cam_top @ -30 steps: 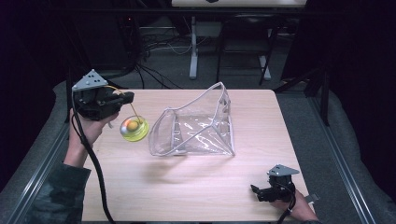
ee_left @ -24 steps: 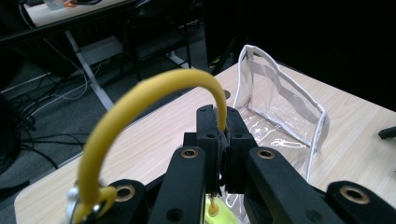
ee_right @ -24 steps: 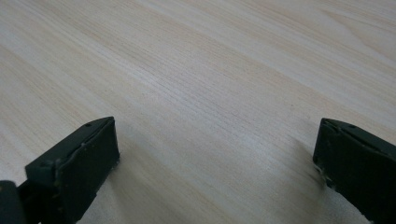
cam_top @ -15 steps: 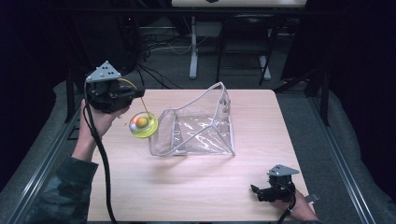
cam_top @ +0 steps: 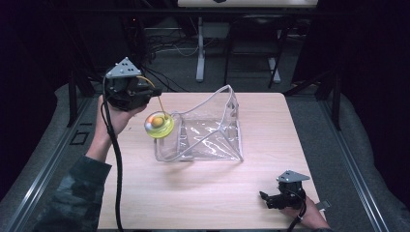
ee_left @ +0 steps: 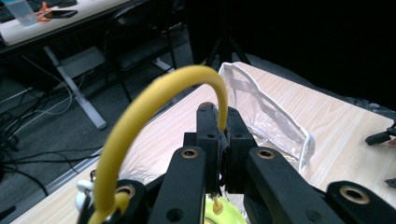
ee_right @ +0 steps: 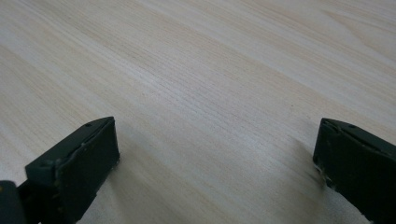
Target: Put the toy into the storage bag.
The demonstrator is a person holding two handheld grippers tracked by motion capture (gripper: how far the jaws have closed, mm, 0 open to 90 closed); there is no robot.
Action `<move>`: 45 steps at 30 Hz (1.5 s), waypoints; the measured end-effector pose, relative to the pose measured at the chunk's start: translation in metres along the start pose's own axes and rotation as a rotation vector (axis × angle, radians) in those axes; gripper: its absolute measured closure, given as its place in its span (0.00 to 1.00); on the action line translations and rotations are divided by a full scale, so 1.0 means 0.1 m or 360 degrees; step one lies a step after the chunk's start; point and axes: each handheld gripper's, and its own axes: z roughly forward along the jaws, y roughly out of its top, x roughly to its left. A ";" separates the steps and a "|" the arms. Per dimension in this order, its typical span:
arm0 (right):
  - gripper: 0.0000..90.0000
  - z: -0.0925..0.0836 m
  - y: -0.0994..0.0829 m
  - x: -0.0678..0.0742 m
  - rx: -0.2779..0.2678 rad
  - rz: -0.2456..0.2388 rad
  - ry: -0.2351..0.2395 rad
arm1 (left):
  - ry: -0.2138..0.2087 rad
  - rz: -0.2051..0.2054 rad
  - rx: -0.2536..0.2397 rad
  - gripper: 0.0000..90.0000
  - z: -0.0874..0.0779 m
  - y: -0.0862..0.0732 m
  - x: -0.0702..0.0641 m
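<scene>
Dark floor, cables and chair legs surround a pale wooden bench (cam_top: 212,193) carrying a clear plastic zip pouch with a white trim (cam_top: 203,130), propped open. Over the last second the left gripper (cam_top: 162,112) has travelled from the bench's left edge toward the pouch, and the small yellow-green round toy with an orange centre (cam_top: 158,124) hanging just below its jaws now sits at the pouch's near rim. In the left gripper view those jaws are shut on the toy's thin orange stem (ee_left: 217,203), with the pouch just ahead of them. That suggests the toy is about to go into the pouch. The right gripper (cam_top: 265,198) has stayed resting on the bench, well apart from the pouch, jaws spread wide with bare wood between them.
</scene>
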 end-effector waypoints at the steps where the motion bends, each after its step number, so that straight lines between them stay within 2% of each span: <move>1: 0.00 0.00 0.00 0.00 0.0000 0.0000 0.0000 | -0.0007 0.0003 0.0004 0.98 0.02 0.01 -0.01; 21: 0.00 0.00 0.00 0.00 0.0001 -0.0001 0.0000 | -0.0089 0.0035 0.0043 0.98 0.30 0.06 -0.11; 35: 0.00 0.00 0.00 0.00 0.0001 -0.0001 0.0000 | -0.0172 0.0030 0.0119 0.98 0.60 -0.01 -0.19; 37: 0.00 0.00 0.00 0.00 0.0000 -0.0001 0.0002 | -0.0204 0.0012 0.0133 0.98 0.65 -0.03 -0.21; 40: 0.00 0.00 0.00 0.00 0.0001 -0.0002 0.0001 | -0.0221 0.0014 0.0168 0.98 0.73 -0.06 -0.23; 45: 0.00 0.00 0.00 0.00 0.0000 -0.0001 0.0001 | -0.0232 0.0011 0.0183 0.98 0.82 -0.09 -0.26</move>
